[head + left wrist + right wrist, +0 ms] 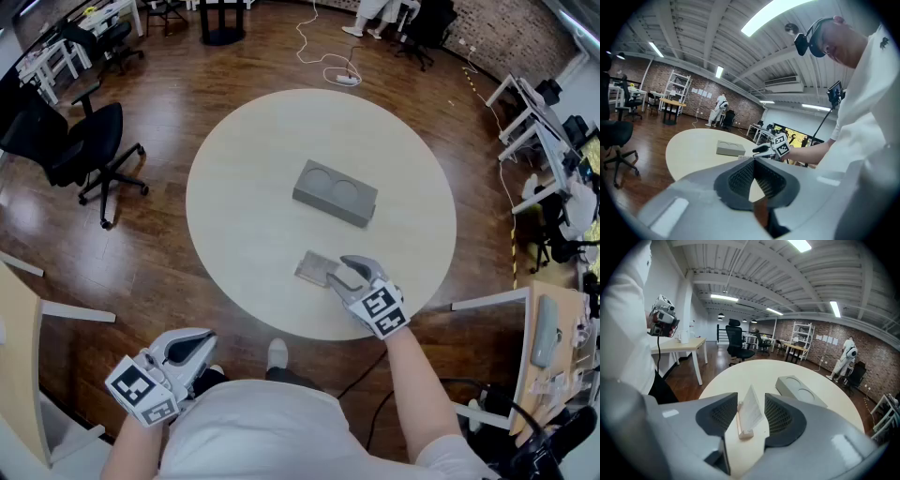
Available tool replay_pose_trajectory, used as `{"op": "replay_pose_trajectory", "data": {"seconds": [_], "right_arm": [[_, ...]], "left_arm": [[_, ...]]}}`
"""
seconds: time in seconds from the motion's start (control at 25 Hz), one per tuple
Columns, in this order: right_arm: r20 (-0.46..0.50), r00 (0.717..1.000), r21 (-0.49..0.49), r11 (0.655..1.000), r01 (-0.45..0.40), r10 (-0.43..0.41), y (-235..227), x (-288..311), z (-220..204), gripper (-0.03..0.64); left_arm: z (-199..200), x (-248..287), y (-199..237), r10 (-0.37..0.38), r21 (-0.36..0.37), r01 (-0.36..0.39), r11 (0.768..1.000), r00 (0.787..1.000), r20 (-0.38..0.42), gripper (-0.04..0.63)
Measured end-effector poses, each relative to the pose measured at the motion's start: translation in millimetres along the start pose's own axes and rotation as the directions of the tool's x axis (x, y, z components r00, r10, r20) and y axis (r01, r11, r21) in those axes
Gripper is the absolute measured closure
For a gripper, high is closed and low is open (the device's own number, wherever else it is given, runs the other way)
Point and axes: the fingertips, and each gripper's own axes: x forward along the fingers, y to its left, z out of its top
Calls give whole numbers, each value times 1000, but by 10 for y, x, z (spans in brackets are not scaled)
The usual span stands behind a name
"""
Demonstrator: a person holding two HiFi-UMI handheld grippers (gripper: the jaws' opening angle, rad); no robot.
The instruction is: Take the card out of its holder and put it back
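Round table fills frame center, w/ a grey block (two round dips on top) mid-frame. Right gripper, lower center: jaws spread wide either side of the card, not squeezing it; card stands tilted in its pale holder. Left gripper, lower left, off the table: clenched on nothing.

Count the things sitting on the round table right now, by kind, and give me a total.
Card: 1
Wooden card holder: 1
Grey block with two round recesses: 1
Total: 3
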Motion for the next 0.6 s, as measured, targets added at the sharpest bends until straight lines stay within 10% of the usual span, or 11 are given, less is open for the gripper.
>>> {"op": "replay_pose_trajectory", "data": {"seconds": [0.6], "right_arm": [[-31, 982, 93, 979, -181, 184, -62, 511, -279, 581]], "left_arm": [[-22, -109, 253, 140, -67, -140, 988, 990, -11, 592]]}}
